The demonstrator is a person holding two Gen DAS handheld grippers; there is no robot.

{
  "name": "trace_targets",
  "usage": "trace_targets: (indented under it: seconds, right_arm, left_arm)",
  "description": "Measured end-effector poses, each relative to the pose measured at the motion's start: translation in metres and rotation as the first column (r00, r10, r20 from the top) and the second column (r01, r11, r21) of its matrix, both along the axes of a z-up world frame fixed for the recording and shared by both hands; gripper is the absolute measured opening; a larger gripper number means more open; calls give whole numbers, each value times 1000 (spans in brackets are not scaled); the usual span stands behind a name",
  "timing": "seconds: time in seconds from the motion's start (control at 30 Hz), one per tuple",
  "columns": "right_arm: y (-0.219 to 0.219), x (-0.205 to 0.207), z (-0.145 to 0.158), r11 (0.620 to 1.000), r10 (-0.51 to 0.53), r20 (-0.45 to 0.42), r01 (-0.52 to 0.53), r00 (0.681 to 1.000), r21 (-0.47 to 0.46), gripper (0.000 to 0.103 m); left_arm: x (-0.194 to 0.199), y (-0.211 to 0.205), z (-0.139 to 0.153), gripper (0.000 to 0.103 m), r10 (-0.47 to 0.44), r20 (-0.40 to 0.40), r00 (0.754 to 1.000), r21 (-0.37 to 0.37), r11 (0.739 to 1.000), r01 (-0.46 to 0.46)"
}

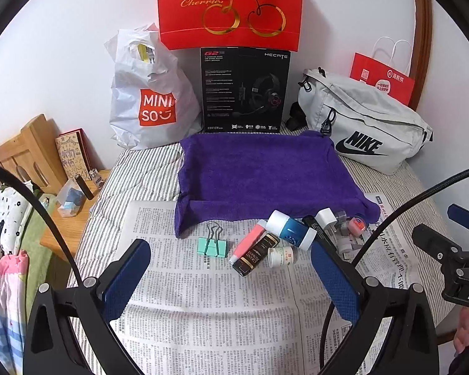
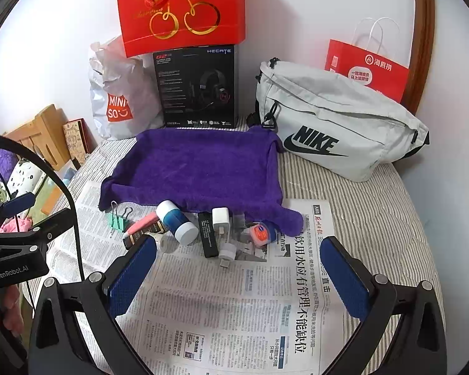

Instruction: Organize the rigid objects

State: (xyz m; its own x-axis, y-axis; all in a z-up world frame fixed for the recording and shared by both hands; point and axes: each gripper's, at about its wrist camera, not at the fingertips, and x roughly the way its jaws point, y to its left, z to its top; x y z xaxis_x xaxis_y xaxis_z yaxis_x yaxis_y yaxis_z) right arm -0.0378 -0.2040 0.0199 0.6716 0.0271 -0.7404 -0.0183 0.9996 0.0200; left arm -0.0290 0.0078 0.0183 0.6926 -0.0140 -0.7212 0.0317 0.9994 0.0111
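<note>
**Both grippers wide open above the newspaper; nothing picked yet**

The items to be organized lie in a loose cluster on the newspaper (image 2: 234, 297), along the near edge of the purple towel (image 2: 197, 168), which appears to be draped over a tray and is judged the likely destination. Both the left gripper (image 1: 231, 268) and the right gripper (image 2: 237, 265) are held fully spread, with nothing between the jaws, short of the cluster.

A first pick is best made at the edge of the pile, where one item can be closed on without others being disturbed. The jaws should be set across an item's short width, square to its long axis.

Largest to smallest:
- The blue bottle (image 2: 176, 222) lies on its side, its long axis running diagonally, one white end toward the towel.
- The black stick (image 2: 208, 234) lies flat, its length running from the towel toward the near edge of the paper.
- The pink tube (image 1: 247, 240) and dark box (image 1: 256, 253) lie side by side, touching, slanted alike.
- The white plug (image 2: 220, 218) is beside the stick.
- The green clip (image 1: 212, 242) sits apart at the left, handles toward the towel; it is the easiest first pick.
- The small tin (image 2: 261, 231) rests at the towel's near right corner.
</note>
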Motion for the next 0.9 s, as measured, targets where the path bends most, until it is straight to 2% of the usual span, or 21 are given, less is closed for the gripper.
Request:
trace_targets:
  seconds: [0.9]
  right_arm:
    - [0, -7, 5, 1000, -1, 11, 1, 1000, -6, 103]
  left_arm:
    - [-2, -1, 2, 103, -6, -10, 1000, 23, 1000, 6]
